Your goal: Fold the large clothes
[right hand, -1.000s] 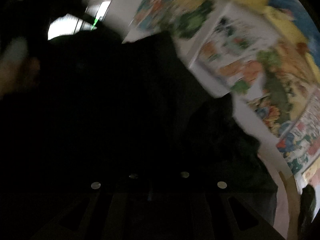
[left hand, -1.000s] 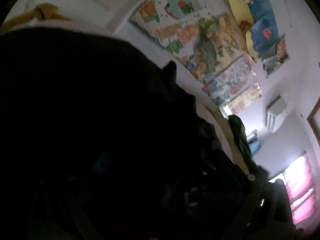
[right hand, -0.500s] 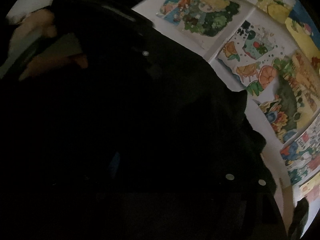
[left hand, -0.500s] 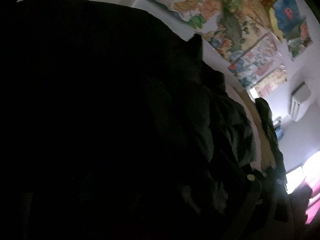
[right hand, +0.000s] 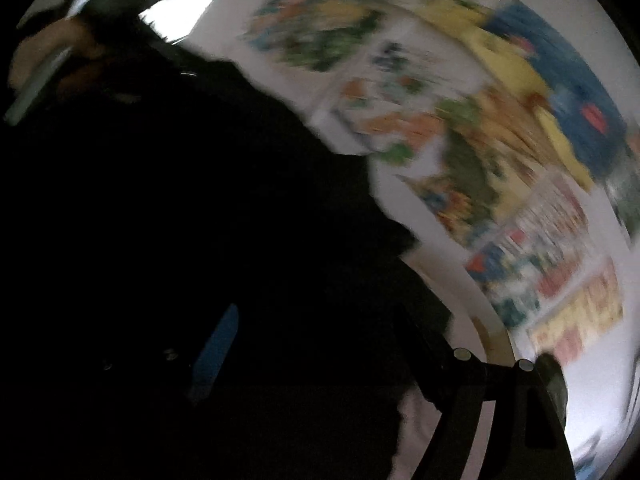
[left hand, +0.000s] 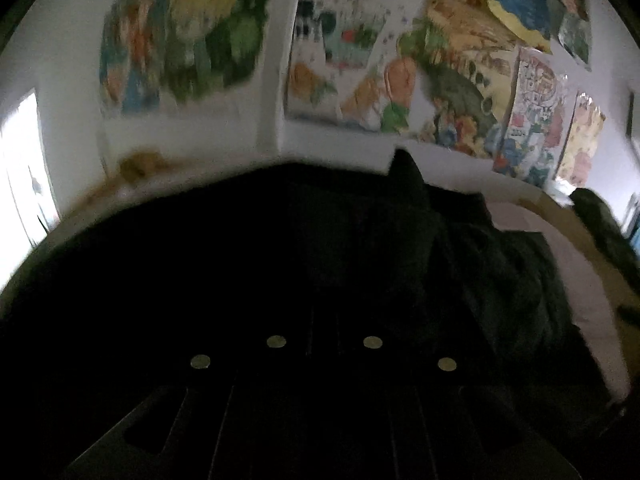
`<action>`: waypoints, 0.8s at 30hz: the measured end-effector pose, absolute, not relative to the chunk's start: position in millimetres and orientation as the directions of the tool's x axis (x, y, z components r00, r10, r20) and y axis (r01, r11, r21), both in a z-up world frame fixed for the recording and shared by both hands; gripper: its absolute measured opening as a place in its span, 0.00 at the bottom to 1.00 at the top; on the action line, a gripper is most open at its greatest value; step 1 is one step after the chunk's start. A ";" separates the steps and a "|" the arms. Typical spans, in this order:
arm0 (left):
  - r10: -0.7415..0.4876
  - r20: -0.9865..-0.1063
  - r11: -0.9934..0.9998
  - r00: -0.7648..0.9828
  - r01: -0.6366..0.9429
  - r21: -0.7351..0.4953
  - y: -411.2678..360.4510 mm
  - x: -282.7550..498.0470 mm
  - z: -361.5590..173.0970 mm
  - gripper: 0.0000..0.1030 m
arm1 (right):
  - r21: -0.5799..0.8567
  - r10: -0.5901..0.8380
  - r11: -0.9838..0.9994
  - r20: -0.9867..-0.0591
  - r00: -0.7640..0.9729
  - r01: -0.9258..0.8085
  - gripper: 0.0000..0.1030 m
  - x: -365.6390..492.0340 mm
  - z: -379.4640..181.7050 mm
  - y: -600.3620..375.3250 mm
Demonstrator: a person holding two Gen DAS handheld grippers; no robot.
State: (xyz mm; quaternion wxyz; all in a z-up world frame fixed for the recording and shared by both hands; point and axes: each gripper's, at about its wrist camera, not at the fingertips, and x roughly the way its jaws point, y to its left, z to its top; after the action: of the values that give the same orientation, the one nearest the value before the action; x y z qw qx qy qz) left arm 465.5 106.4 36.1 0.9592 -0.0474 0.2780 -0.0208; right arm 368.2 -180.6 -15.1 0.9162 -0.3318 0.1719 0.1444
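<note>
A large dark garment [left hand: 400,248] lies heaped across a pale bed [left hand: 560,248] and fills the lower half of both wrist views, one corner of the cloth poking up against the white wall [left hand: 272,80]. The left gripper [left hand: 323,320] sits low over the dark fabric with its two fingers [left hand: 280,380] drawn together side by side; the picture is too dark to tell whether any cloth is pinched between them. The right gripper [right hand: 320,344] has its fingers [right hand: 440,352] spread wide, one showing at the right against the pale bed, the other lost in shadow apart from a blue strip; dark fabric appears to lie in the gap, though no pad is seen pressing on it. In the right wrist view, motion-blurred, a hand [right hand: 52,52] at upper left grasps the other gripper's pale handle. Bright cartoon posters [left hand: 348,76] cover the wall behind the bed, with a lit window [left hand: 20,168] at the left edge.
</note>
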 end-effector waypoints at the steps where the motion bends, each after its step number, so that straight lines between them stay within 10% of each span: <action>1: -0.055 -0.537 0.997 0.842 0.012 -0.083 104.3 467.5 36.1 0.06 | -0.482 0.144 0.805 -0.408 0.901 -0.347 0.77 379.6 -5.5 -197.9; 6: 0.022 -0.639 1.000 0.769 -0.025 0.003 94.2 494.7 0.9 0.06 | -0.220 0.123 0.940 -0.493 0.861 -0.261 0.73 445.2 -3.9 -241.9; 9: 0.046 -0.679 0.999 0.732 -0.033 0.032 93.6 506.7 -21.4 0.06 | -0.189 0.093 0.951 -0.578 0.811 -0.243 0.34 482.7 -25.7 -244.4; 15: 0.070 -0.706 0.997 0.705 -0.032 0.066 96.1 516.3 -41.3 0.07 | -0.072 0.133 0.959 -0.739 0.661 -0.273 0.34 531.5 -82.5 -241.5; 24: 0.062 -0.738 0.998 0.672 -0.039 0.048 104.2 530.0 -66.9 0.12 | -0.111 0.102 0.956 -0.740 0.665 -0.271 0.34 542.5 -112.2 -238.6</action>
State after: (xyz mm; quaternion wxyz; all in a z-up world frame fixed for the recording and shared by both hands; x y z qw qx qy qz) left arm 530.0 104.2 -66.9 0.9141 0.0141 0.4042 0.0276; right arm 542.5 -238.6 -112.2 0.9062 -0.1063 0.3960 0.1029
